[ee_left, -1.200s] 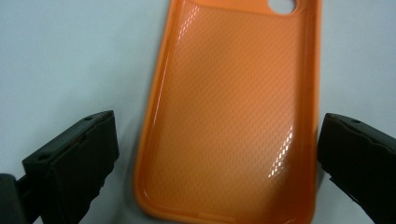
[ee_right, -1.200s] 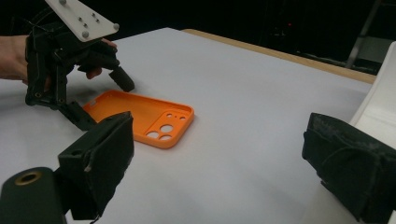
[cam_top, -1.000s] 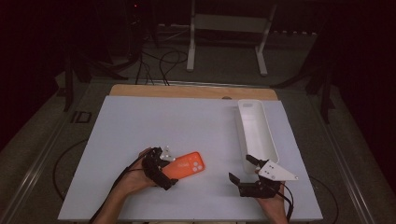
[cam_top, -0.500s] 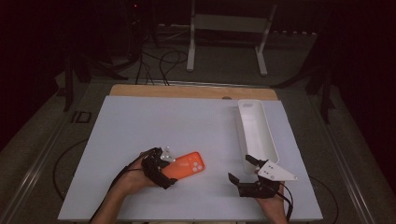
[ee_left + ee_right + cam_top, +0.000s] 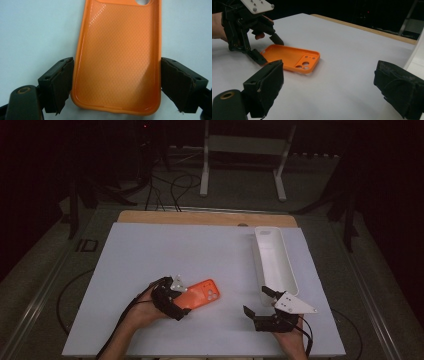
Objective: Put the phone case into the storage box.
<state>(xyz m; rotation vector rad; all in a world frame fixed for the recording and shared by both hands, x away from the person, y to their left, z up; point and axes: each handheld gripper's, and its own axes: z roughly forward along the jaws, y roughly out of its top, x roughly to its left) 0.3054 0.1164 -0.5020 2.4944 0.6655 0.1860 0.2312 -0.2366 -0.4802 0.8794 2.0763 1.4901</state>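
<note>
The orange phone case [image 5: 199,294] lies inner side up on the white desk [image 5: 150,250], its long axis running straight out between the left gripper [image 5: 176,299] jaws, which flank its near end, seemingly touching though not clearly clamped. The right gripper [image 5: 258,302] waits spread and empty, beside a white tray [image 5: 274,257]; the room beyond is dark.

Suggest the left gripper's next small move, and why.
Probably close the left gripper: its fingers straddle the near end of the orange phone case, which lies flat on the table, with slim gaps either side. The right gripper waits open, apart.
</note>
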